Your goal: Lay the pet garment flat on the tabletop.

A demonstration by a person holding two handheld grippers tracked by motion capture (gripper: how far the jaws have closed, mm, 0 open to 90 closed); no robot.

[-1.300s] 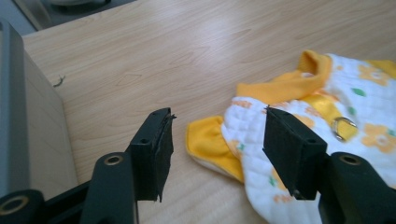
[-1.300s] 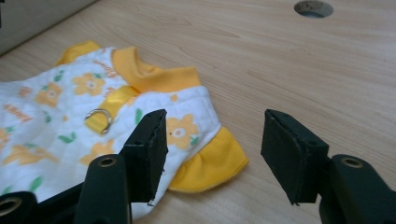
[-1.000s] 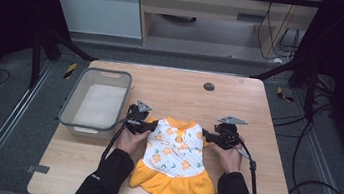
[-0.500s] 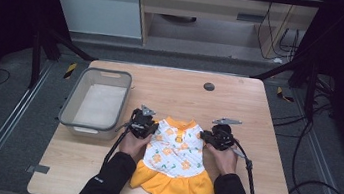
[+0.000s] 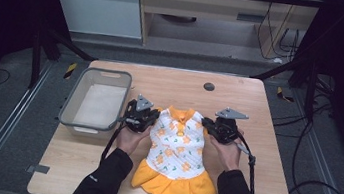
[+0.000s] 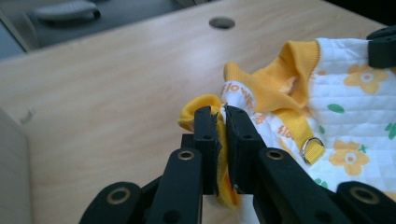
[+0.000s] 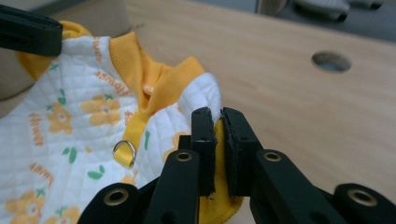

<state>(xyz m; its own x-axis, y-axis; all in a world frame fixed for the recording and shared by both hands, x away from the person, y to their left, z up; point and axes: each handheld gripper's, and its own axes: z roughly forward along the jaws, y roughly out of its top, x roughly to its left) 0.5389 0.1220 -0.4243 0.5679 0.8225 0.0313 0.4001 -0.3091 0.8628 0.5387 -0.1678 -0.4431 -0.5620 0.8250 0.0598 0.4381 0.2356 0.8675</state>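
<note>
In the high view, a small quilted white dress with orange flowers, a yellow collar and a yellow ruffled hem [image 5: 175,150] lies flat on the pale wooden surface [image 5: 258,113], collar pointing away from the person and hem nearest them. The left gripper [image 5: 149,122] sits at the dress's left shoulder and the right gripper [image 5: 208,127] at its right shoulder. A grey plastic bin [image 5: 77,112] stands just beside the left gripper and appears empty. My judgement is that the work is at an early stage: the dress is spread out and both shoulders are taken, but no fold shows yet, and nothing has gone into the bin.

In the left gripper view, the left gripper [image 6: 222,122] has its jaws pressed together on the yellow sleeve edge of the dress [image 6: 355,93], with fabric bunched between them. Orange lettering along the white band by the collar reads "flowe", presumably "flower"; the rest curls out of sight. A small metal D-ring [image 6: 312,145] hangs on a yellow strap below the collar.

In the right gripper view, the right gripper [image 7: 218,116] is likewise clamped on the dress [image 7: 60,135] at the other sleeve's yellow edge, the jaws nearly touching. Orange print repeats across the quilting; one word looks like "flower", the others are too blurred to read. The D-ring [image 7: 124,151] shows here too.
</note>
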